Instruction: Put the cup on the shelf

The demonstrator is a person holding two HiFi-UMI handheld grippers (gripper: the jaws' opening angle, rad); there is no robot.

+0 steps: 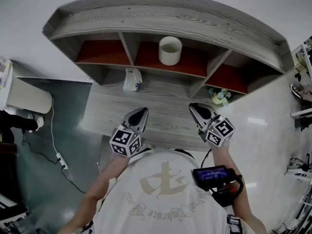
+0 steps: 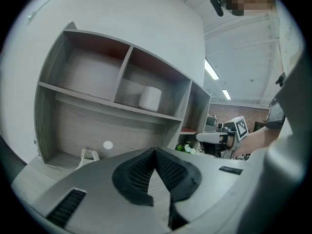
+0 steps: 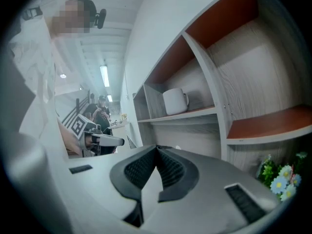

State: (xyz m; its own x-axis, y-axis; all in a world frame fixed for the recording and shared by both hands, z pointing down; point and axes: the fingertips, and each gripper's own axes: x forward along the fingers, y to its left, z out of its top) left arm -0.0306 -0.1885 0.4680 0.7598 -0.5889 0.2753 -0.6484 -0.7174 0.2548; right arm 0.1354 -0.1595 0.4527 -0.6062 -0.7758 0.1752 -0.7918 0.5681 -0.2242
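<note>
The white cylindrical cup (image 1: 170, 50) (image 2: 149, 98) (image 3: 174, 101) stands upright, mouth up, in the middle compartment of the grey wood-grain shelf (image 1: 170, 18) (image 2: 87, 99) (image 3: 214, 112), near that compartment's right wall. It is plain, matt and straight-sided. One loop handle shows in the right gripper view, and no print or label can be seen on it.

The shelf is a curved-fronted unit of pale streaked grain. It has three upper compartments with smooth red-brown floors and an open bay beneath. It sits along the far edge of the tabletop (image 1: 161, 106), which has the same grey grain.

A small white plastic stand (image 1: 131, 79) (image 2: 88, 155) sits in the bay towards the left. A little bunch of white and blue artificial flowers (image 1: 220, 95) (image 3: 280, 177) sits at the right corner.

The left tool (image 1: 142, 112) (image 2: 155, 151) and the right tool (image 1: 193, 107) (image 3: 157, 148) hang above the tabletop's near edge, well apart from the cup. Each has its black ribbed pads pressed tip to tip with nothing between them. Each carries a cube (image 1: 126, 141) of black-and-white square markers. The lettering on the person's white shirt is too warped to read.
</note>
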